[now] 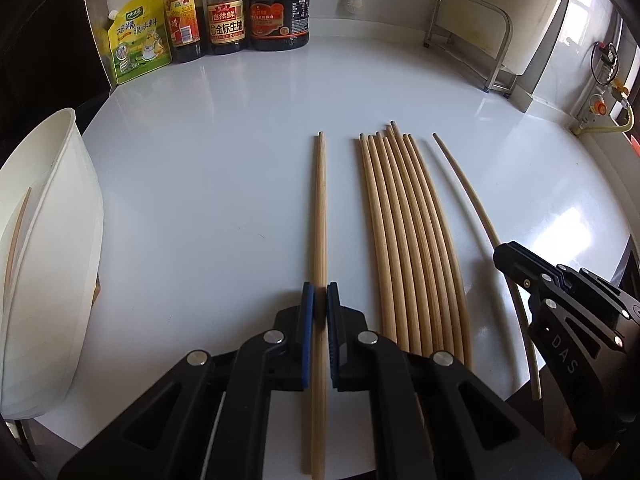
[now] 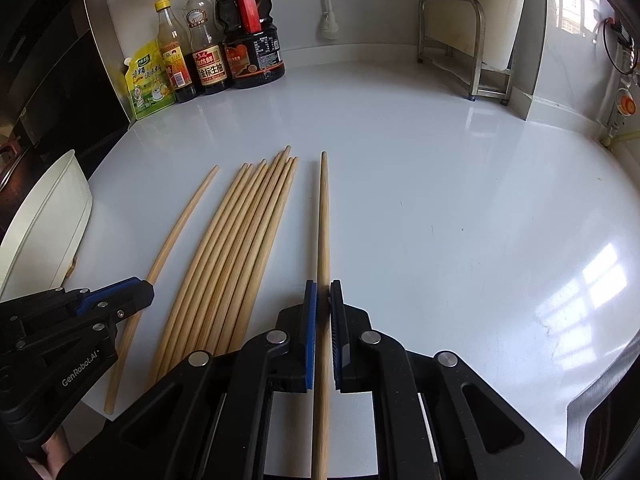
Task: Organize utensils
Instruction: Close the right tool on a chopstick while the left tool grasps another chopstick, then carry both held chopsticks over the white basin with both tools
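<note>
Chopsticks (image 1: 412, 240) lie on the white counter (image 1: 220, 152), long thin sticks of light tan wood with fine darker lines running along them. Most of them lie close side by side in one bunch in the middle, with their thin ends pointing toward the back wall. One chopstick (image 1: 319, 216) lies alone on the left side of the bunch, and the left tool (image 1: 320, 304) has its two blue pads pressed onto it, pinching it near its thick end. Another chopstick (image 2: 323, 232) lies alone on the right side of the bunch, and the right tool (image 2: 323, 304) is pinching it the same way, with the stick running straight between the pads. Both sticks look flat on the counter. At the left edge of the counter stands a white container (image 1: 48, 240), and one more chopstick (image 1: 16, 232) leans inside it. At the back stand three sauce bottles (image 1: 226, 16) and a yellow-green pouch (image 1: 138, 36) in a row. A metal rack (image 1: 472, 36) stands at the back right.
</note>
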{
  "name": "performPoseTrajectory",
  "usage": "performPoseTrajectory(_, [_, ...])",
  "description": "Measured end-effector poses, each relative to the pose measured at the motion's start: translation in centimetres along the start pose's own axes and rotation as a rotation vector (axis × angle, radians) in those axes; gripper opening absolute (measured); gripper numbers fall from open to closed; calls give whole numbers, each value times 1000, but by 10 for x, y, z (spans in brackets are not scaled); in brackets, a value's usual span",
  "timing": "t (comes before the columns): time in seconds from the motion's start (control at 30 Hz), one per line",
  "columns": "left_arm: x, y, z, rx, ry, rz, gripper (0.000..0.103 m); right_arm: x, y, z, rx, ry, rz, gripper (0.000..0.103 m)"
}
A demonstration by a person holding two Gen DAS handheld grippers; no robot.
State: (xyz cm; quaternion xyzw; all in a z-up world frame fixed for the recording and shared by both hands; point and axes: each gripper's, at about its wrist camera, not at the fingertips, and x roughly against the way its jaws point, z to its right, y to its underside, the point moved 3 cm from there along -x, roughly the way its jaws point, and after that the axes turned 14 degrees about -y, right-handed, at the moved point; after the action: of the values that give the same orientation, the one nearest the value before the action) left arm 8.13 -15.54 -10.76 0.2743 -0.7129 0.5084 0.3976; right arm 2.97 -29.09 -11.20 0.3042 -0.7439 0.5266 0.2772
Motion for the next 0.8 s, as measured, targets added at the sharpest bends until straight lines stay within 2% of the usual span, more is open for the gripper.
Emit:
performPoseTrajectory(0.27, [17,3,-10,19,16,12,7,16,-1,-6,-40,-34,31,6])
performPoseTrajectory(0.5, [45,0,-25,47,45,61,7,34,-4,-23,-42,-67,66,7])
performPoseTrajectory(0.8, [87,-4,-75,129,50,152,7,50,-25,-67,8,-142,119,7])
